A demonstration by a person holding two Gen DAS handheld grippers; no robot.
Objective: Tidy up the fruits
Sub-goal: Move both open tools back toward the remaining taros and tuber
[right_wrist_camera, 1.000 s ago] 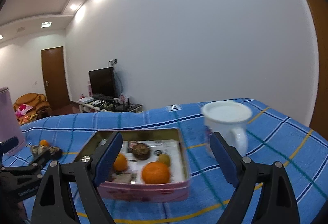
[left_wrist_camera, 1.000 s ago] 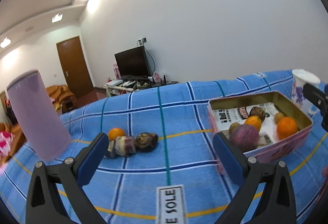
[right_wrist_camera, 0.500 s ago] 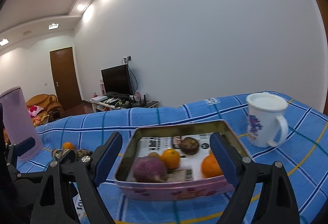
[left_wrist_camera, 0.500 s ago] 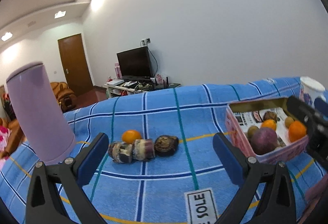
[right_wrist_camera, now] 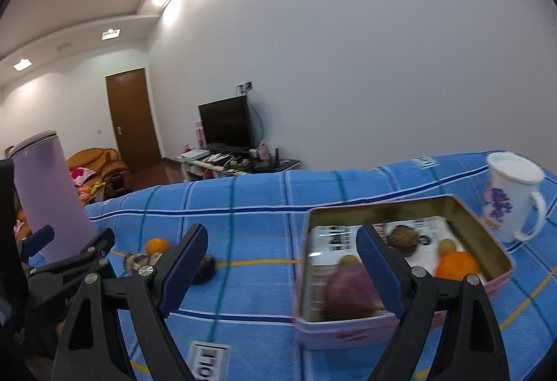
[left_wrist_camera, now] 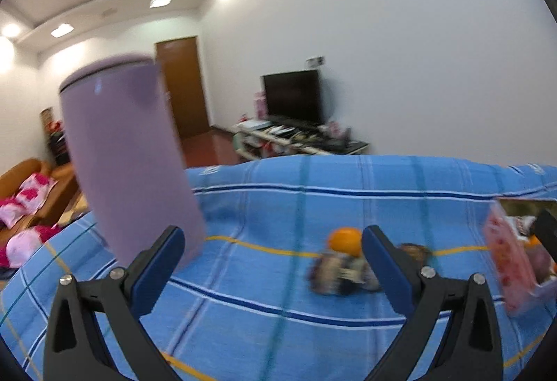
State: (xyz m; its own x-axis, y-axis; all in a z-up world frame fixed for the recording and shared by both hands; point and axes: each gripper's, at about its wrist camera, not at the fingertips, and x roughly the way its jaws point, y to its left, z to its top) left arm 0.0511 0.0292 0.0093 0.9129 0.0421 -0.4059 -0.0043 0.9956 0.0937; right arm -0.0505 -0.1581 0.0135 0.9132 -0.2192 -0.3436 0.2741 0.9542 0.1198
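Fingers of left gripper (left_wrist_camera: 273,267) and right gripper (right_wrist_camera: 282,264): both standing wide apart, holding nothing. Pink tin (right_wrist_camera: 487,238) near the worktop's right edge is already holding several fruits, including a purple fruit (right_wrist_camera: 350,288). Still waiting mid-worktop: small orange (left_wrist_camera: 344,240) and dark fruits (left_wrist_camera: 343,271), lying just beyond the left gripper's right fingertip.
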